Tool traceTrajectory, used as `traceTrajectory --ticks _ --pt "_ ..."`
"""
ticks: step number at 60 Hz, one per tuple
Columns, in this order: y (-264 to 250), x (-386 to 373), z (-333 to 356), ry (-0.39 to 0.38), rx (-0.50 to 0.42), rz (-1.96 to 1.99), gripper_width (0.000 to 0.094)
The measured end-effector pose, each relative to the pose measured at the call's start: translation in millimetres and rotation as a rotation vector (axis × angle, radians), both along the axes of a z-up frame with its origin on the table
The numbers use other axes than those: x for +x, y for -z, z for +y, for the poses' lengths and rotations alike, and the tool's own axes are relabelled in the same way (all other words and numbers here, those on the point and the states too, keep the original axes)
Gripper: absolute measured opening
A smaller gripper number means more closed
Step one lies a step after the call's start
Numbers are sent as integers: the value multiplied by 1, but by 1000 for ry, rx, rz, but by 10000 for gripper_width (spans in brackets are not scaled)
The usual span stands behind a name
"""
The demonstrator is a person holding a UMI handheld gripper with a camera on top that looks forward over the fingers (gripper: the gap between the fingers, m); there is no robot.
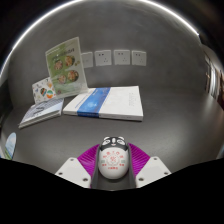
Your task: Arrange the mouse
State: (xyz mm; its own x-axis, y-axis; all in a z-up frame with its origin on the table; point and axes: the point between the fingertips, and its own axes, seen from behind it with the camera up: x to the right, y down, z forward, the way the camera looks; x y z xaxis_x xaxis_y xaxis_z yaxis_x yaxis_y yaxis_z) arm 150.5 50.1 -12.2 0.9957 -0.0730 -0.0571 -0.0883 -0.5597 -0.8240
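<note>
A white mouse (112,160) with red printed marks and a black front with a scroll wheel sits between my gripper's (112,163) two fingers. The magenta pads (88,158) press against both of its sides. I hold it above a grey table (110,128). The mouse's underside is hidden.
A white and blue box (105,102) lies flat on the table ahead. To its left lies a booklet (42,111). A leaflet with pictures (64,64) leans upright behind them, and a small card (44,89) stands beside it. Wall sockets (121,57) line the back wall.
</note>
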Motion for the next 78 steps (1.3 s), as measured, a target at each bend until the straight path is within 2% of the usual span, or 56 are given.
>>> traceTrajectory --ticks 7,11,16,23,29,32,40,43,53,55,56,57,58,64,65,70,73,78 --pt "-12 12 -9 71 6 -29 410" --pt "-44 1 -16 97 75 -33 411" --pt "-100 -47 -24 99 156 -38 410" --pt "-163 -176 -33 18 280 -45 409" --pt "-174 -311 -41 -76 322 -13 407" --pt "-154 -378 -47 -114 311 4 404" --pt "-80 -497 -60 -197 168 -2 406" --pt "-61 -521 -61 -200 113 -9 407" --pt "-15 -552 -67 -191 19 -46 408" --pt "-8 -552 -67 -187 4 -50 466" --pt "-11 -552 -66 -187 16 -55 434" --pt "-11 -552 -67 -188 5 -61 497" --pt "-10 -553 -67 -192 5 -65 467" --pt "-8 -552 -66 -211 -14 -72 559" --pt "-8 -552 -67 -216 -23 -70 645" --pt "-12 -548 -81 -236 -50 -36 869" --pt "-23 -541 -90 -244 -35 -21 824" --pt "-43 -522 -113 -251 -16 9 841"
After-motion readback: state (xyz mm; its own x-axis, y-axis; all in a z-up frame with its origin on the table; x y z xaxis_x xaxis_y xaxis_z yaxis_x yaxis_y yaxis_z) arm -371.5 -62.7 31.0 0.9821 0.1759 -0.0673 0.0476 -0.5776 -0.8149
